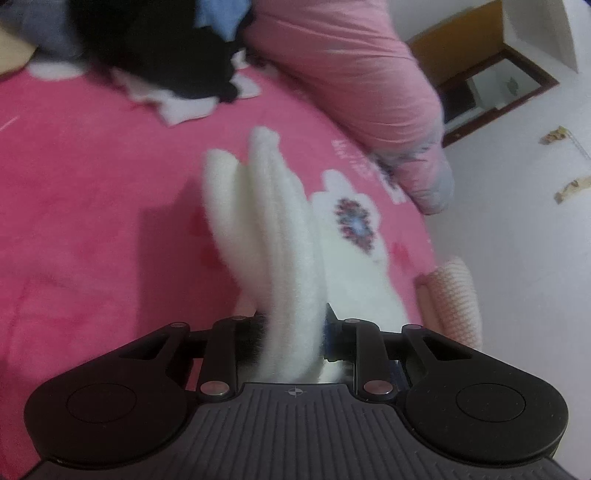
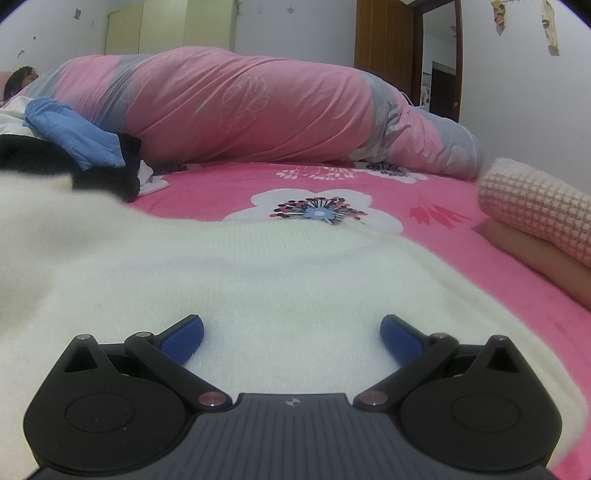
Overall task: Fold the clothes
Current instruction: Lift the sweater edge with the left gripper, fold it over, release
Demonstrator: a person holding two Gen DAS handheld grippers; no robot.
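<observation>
Left gripper (image 1: pixel 295 332) pinching white sweater (image 1: pixel 273 236) edge; right gripper (image 2: pixel 291 332) spread, resting on it; thin grip may slip

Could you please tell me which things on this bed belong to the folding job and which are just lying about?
In the job:
white fleece garment
left gripper
right gripper

Lying about:
pink quilt
blue cloth
checked towel roll

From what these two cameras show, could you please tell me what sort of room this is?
Most likely a bedroom: a bed under a fleecy pink flowered blanket, a bulky pink-and-grey floral duvet along its far side, and a pale tall wardrobe against the wall.
</observation>
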